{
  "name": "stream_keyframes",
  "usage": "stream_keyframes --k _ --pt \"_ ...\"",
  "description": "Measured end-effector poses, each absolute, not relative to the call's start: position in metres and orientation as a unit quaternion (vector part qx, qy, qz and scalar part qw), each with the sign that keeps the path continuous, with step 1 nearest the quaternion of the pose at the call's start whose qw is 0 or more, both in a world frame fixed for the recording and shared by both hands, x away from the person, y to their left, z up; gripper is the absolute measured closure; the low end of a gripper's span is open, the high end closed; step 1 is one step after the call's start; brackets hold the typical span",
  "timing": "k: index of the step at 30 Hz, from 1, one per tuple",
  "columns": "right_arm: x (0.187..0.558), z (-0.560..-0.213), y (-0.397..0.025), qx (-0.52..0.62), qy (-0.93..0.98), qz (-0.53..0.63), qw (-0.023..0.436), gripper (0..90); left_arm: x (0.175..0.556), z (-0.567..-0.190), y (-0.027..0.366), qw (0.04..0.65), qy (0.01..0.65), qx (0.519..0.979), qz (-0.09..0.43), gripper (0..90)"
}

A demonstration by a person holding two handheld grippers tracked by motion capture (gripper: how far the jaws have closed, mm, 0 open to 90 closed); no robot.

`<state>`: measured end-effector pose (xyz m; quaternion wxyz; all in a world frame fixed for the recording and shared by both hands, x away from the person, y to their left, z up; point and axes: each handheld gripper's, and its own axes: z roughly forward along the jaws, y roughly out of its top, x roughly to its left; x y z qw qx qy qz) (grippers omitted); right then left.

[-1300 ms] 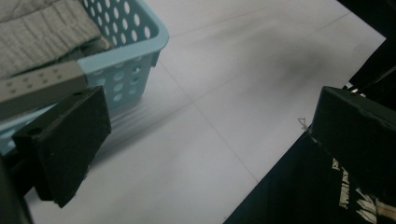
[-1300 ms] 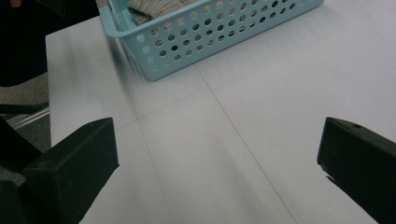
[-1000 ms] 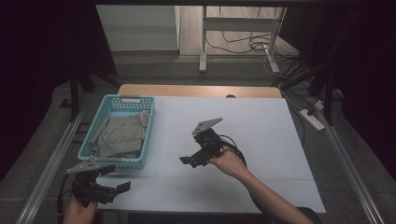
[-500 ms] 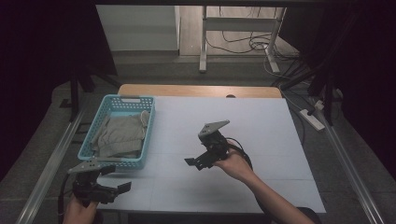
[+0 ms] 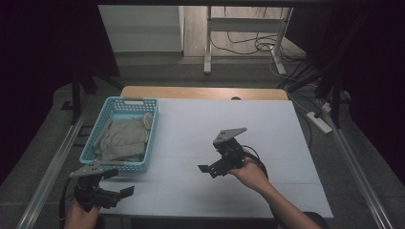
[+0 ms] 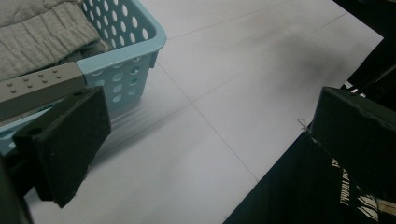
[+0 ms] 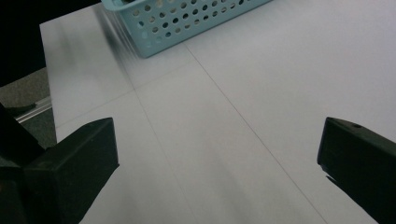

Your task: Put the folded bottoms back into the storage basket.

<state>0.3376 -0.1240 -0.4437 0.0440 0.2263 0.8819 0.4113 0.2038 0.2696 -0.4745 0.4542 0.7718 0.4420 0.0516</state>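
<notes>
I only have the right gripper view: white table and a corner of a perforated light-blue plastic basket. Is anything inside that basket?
Observer: Yes, folded grey fabric lies in the light-blue plastic basket.
Operator: Where is the left hand-held gripper?
Observer: The left hand-held gripper is at the table's near left edge, just in front of the basket, jaws open and empty.
Operator: And mine?
Observer: The right hand-held gripper is over mid-table, jaws open toward the basket.

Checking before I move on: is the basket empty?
No. Grey cloth lies inside the basket in the high view.
</notes>
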Motion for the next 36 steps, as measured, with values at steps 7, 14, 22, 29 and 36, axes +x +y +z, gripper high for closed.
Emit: stream_keyframes --k 7,14,22,29,36 --pt "0.332 -0.445 -0.135 0.231 0.883 0.405 0.048 0.0 0.204 -0.475 0.270 0.455 0.442 0.771 0.051 0.0" --pt "0.327 -0.442 -0.146 0.238 0.880 0.408 0.054 0.0 0.204 -0.475 0.270 0.454 0.442 0.772 0.051 0.0" --pt "0.322 -0.438 -0.159 0.248 0.872 0.417 0.063 0.0 0.204 -0.474 0.270 0.453 0.447 0.770 0.053 0.0" --pt "0.319 -0.436 -0.170 0.257 0.869 0.418 0.071 0.0 0.203 -0.474 0.272 0.451 0.454 0.766 0.060 0.0" --pt "0.314 -0.434 -0.179 0.262 0.865 0.421 0.075 0.0 0.204 -0.474 0.272 0.452 0.454 0.766 0.057 0.0"
